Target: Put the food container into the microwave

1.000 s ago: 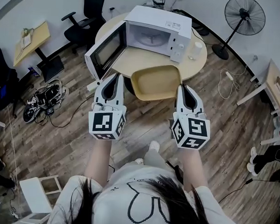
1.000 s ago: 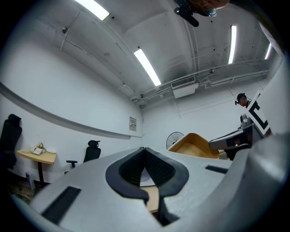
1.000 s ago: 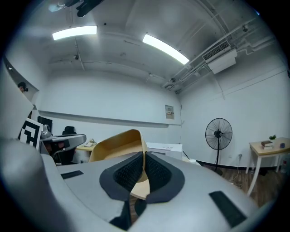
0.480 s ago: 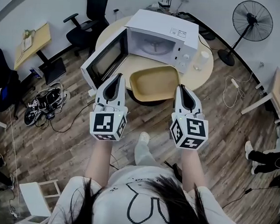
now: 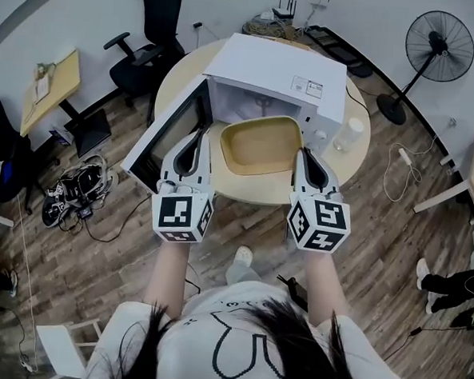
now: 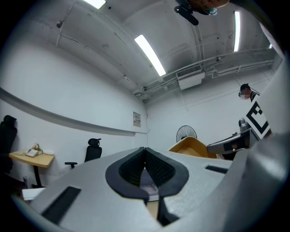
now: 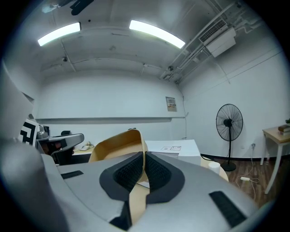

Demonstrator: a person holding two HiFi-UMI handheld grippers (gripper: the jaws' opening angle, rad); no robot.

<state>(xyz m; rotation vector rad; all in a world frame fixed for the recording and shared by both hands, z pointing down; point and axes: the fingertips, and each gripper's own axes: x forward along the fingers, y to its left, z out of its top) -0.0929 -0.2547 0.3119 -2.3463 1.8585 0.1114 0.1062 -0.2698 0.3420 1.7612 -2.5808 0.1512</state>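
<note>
A shallow tan food container (image 5: 261,144) hangs in front of the open mouth of the white microwave (image 5: 276,71). My right gripper (image 5: 305,154) is shut on the container's right rim. In the right gripper view the tan rim (image 7: 118,145) runs between the pads of that gripper (image 7: 144,156). My left gripper (image 5: 198,136) hovers just left of the container, apart from it, jaws shut on nothing. The left gripper view shows its jaws (image 6: 145,152) closed, with the container (image 6: 190,146) off to the right. The microwave door (image 5: 162,136) swings open to the left, under the left gripper.
The microwave stands on a round wooden table (image 5: 253,195) with a pale cup (image 5: 348,134) beside its right end. A standing fan (image 5: 439,46) is at the far right, an office chair (image 5: 155,27) behind the table, and cables (image 5: 76,207) lie on the floor at left.
Both grippers and the container have moved forward to the microwave; the container went from the table's near edge to the oven's mouth. The right gripper's hold is unchanged.
</note>
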